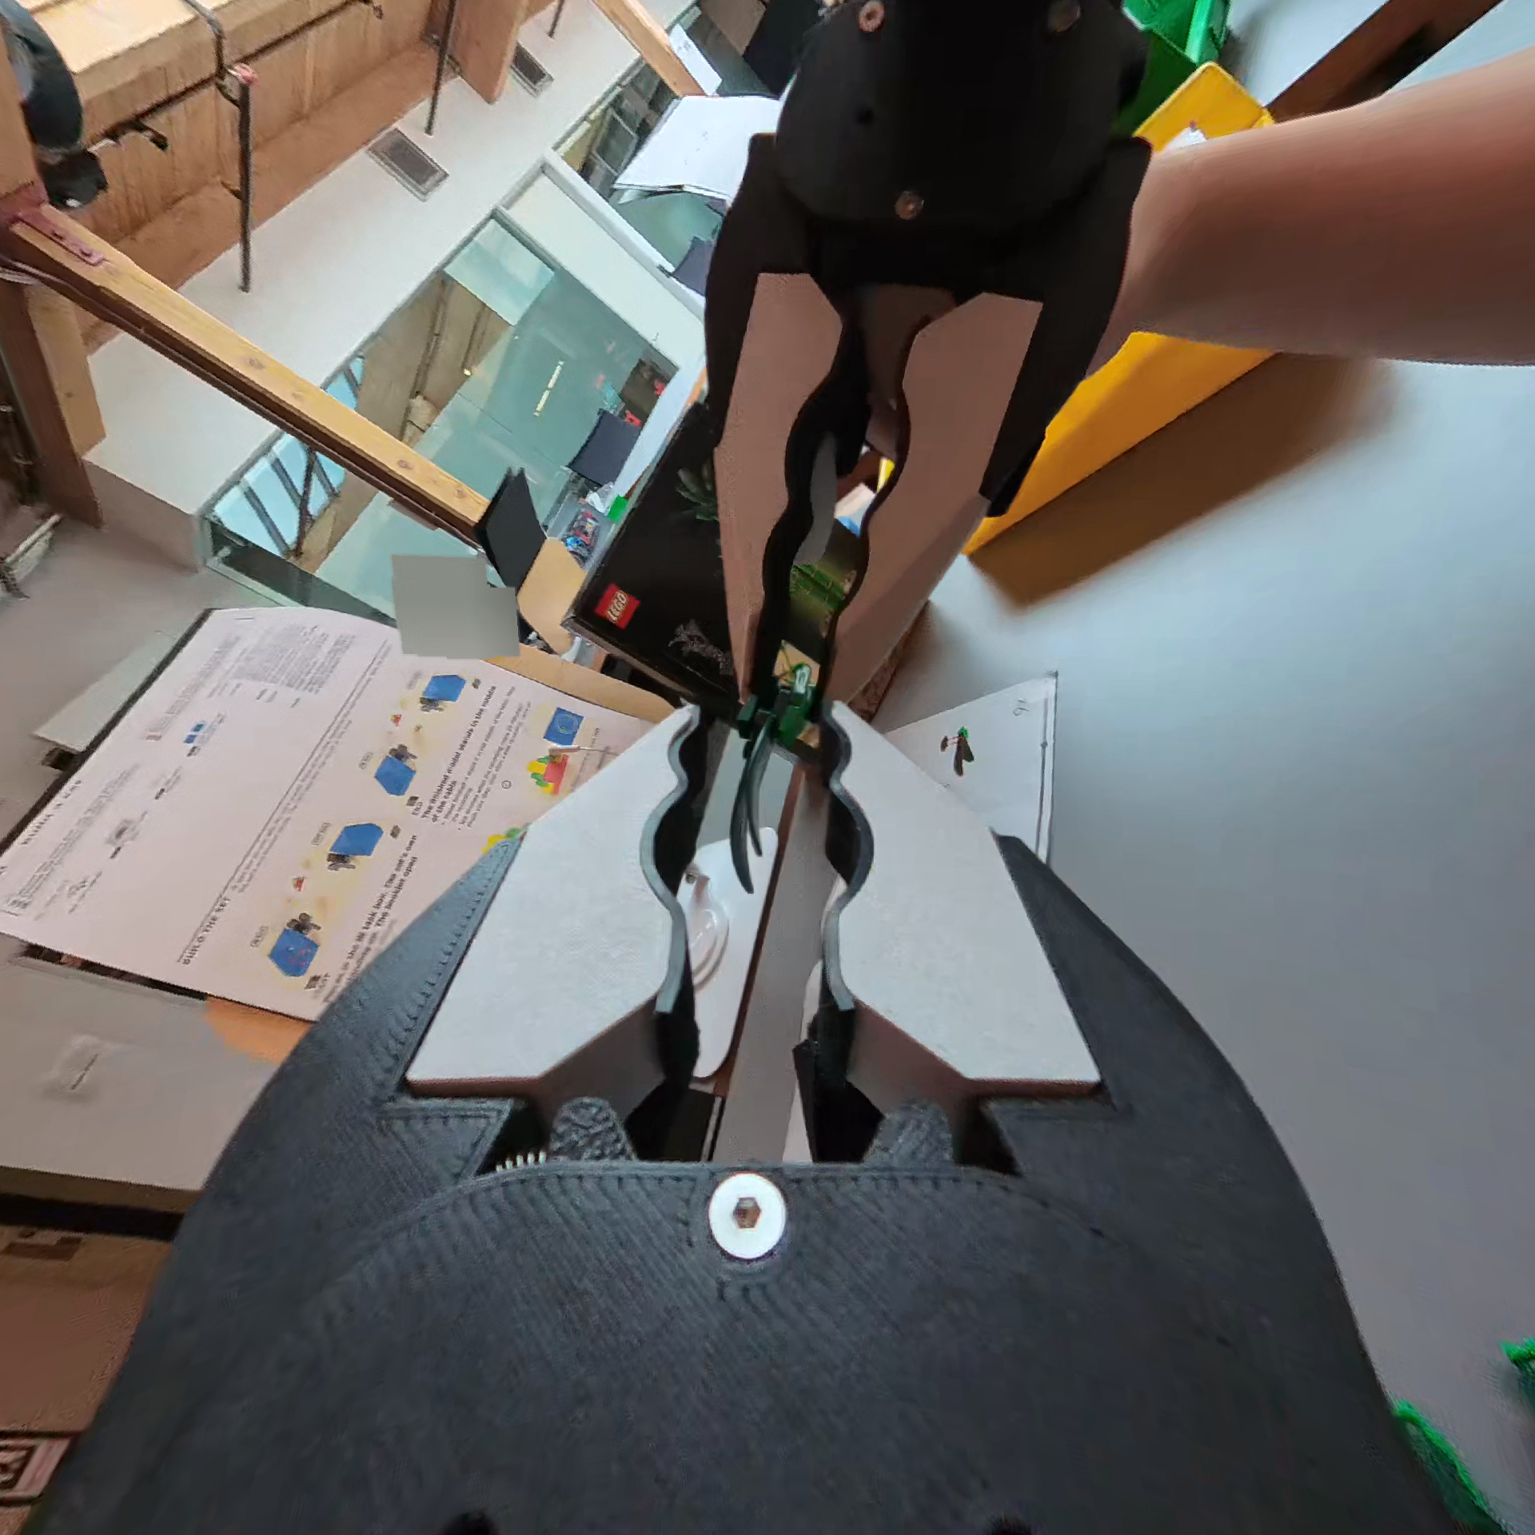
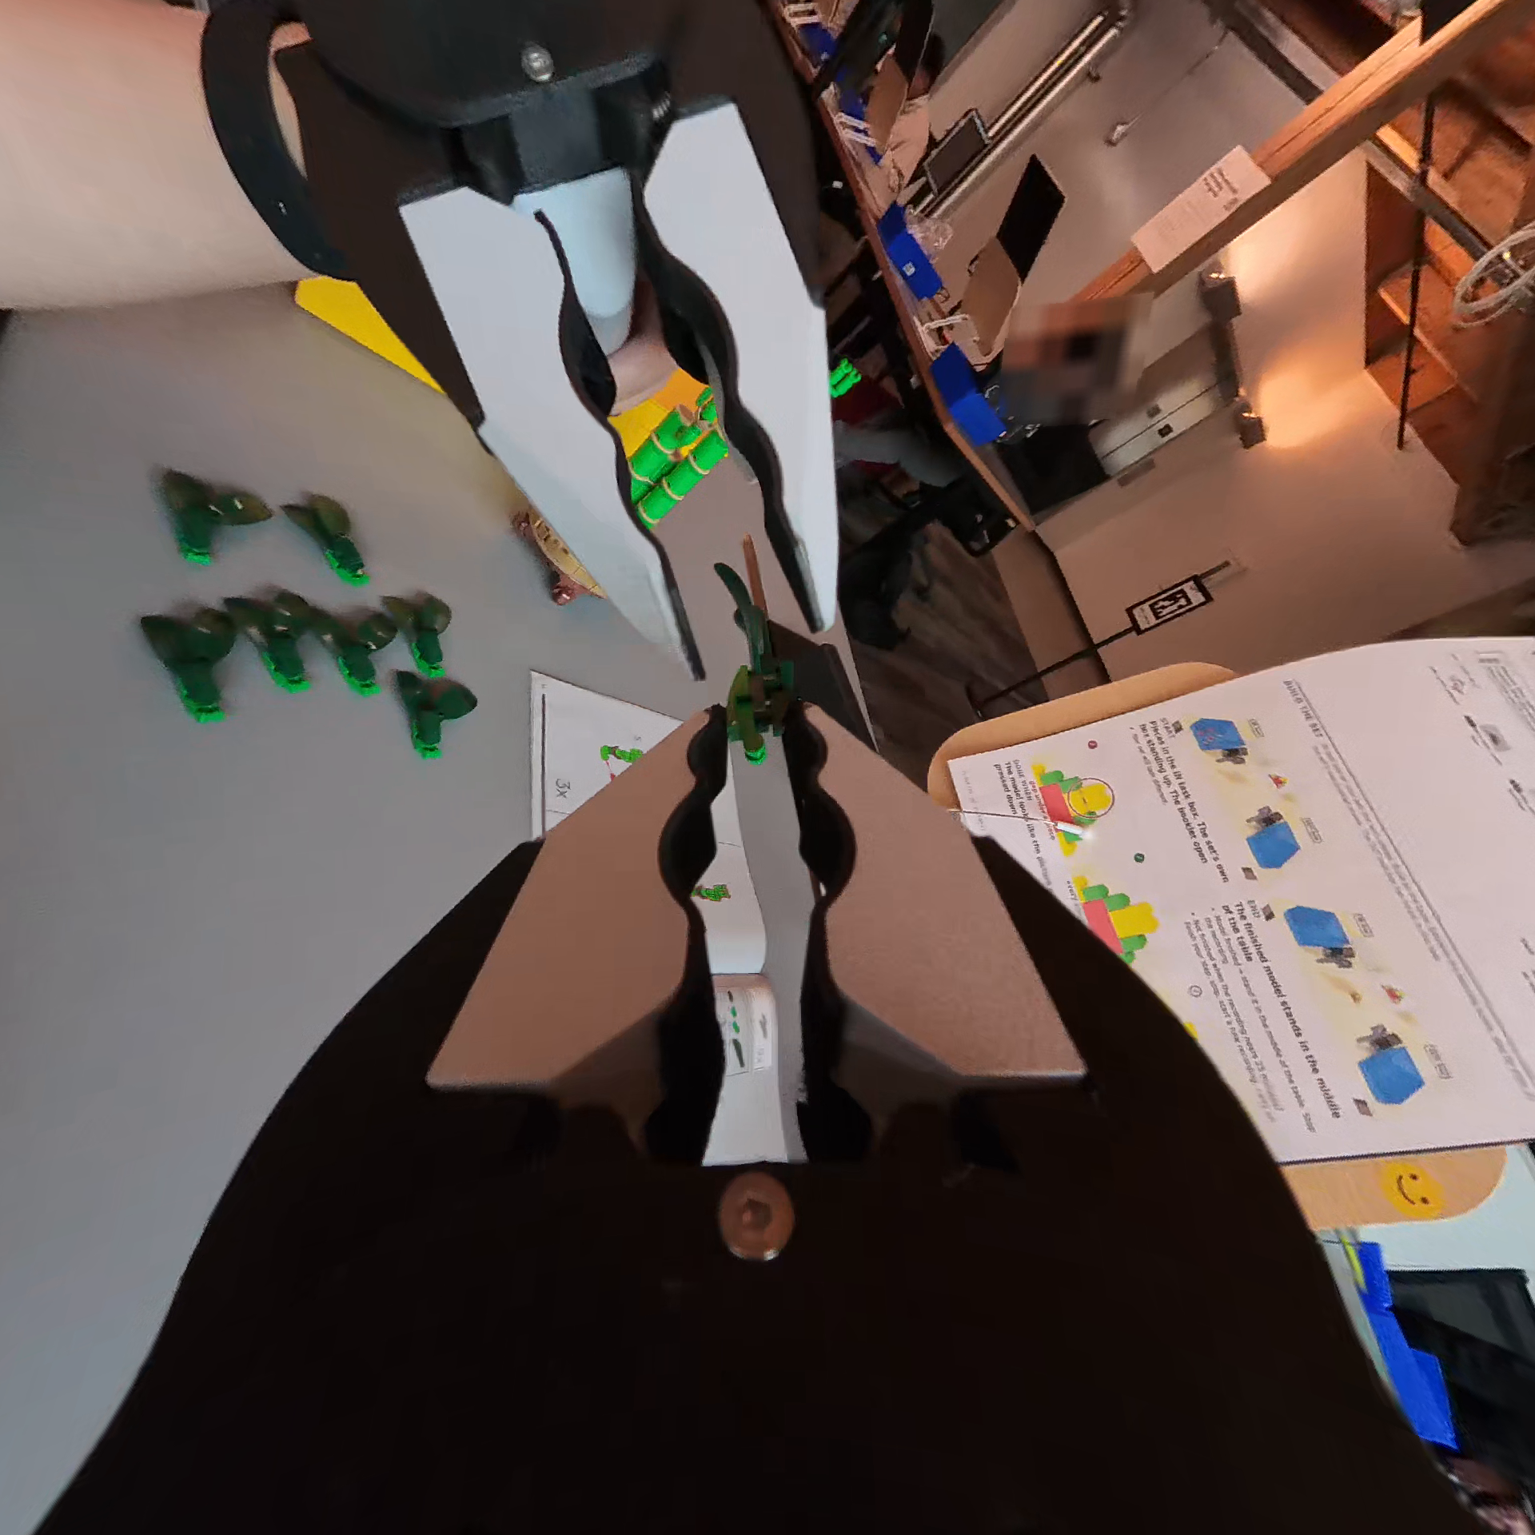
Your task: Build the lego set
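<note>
A small green leaf assembly (image 2: 754, 706) with dark curved leaves is pinched in my right gripper (image 2: 760, 713), which is shut on its base. In the left wrist view the same assembly (image 1: 781, 714) sits at the tips of the right gripper (image 1: 782, 688), which comes in from above. My left gripper (image 1: 762, 718) faces it tip to tip, jaws a little apart, with the long leaves hanging between its fingers without being clamped. In the right wrist view the left gripper (image 2: 756, 644) straddles the leaf tips. Both are held above the grey table (image 1: 1246, 831).
Several finished green leaf pieces (image 2: 291, 619) lie on the table at left. A yellow bin (image 1: 1105, 432) holds bright green cylinders (image 2: 673, 465). A black set box (image 1: 656, 598), the open booklet (image 2: 598, 747), a printed instruction sheet (image 2: 1287, 872) and a brown piece (image 2: 569, 573) lie nearby. My left and right fingertips are right by each other.
</note>
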Tool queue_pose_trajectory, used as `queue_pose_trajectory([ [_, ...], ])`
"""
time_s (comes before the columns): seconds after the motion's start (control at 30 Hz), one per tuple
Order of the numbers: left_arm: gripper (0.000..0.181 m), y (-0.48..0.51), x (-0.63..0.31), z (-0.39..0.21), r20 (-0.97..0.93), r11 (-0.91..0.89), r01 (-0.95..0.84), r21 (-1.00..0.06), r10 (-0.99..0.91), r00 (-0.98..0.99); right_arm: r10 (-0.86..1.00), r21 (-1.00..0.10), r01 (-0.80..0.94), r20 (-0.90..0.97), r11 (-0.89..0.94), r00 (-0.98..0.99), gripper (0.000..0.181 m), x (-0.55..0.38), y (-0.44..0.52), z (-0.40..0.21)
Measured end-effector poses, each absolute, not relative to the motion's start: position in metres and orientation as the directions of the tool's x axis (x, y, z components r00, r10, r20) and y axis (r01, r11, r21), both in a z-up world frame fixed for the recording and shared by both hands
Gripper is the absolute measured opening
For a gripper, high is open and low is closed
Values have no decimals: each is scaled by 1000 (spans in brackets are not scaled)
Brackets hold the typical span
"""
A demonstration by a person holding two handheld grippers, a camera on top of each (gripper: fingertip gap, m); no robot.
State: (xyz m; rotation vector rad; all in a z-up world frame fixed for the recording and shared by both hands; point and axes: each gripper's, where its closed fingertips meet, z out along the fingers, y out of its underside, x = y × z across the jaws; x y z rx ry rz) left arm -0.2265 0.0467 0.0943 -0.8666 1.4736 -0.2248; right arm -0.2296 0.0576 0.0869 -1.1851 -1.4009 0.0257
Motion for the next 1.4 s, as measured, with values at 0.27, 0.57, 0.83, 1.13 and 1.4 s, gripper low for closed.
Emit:
queue_pose_trajectory([
  [0.27, 17, 44, -227, 81, -794, 706, -417, -572, -604, 67, 632, -585, 628, 752, 513, 185, 13, -234, 50, 77],
  [0.57, 12, 39, -226, 80, -823, 739, -423, -525, -567, 30, 603, -550, 632, 782, 546, 159, 12, -234, 46, 78],
  [0.83, 11, 36, -224, 87, -813, 731, -416, -541, -580, 38, 649, -620, 593, 733, 514, 203, 11, -233, 43, 85],
  [1.13, 10, 40, -223, 80, -795, 713, -435, -550, -607, 11, 673, -630, 608, 712, 483, 202, 10, -233, 47, 77],
  [1.4, 9, 42, -223, 77, -786, 704, -442, -556, -619, 2, 682, -637, 609, 702, 472, 205, 9, -234, 49, 75],
])
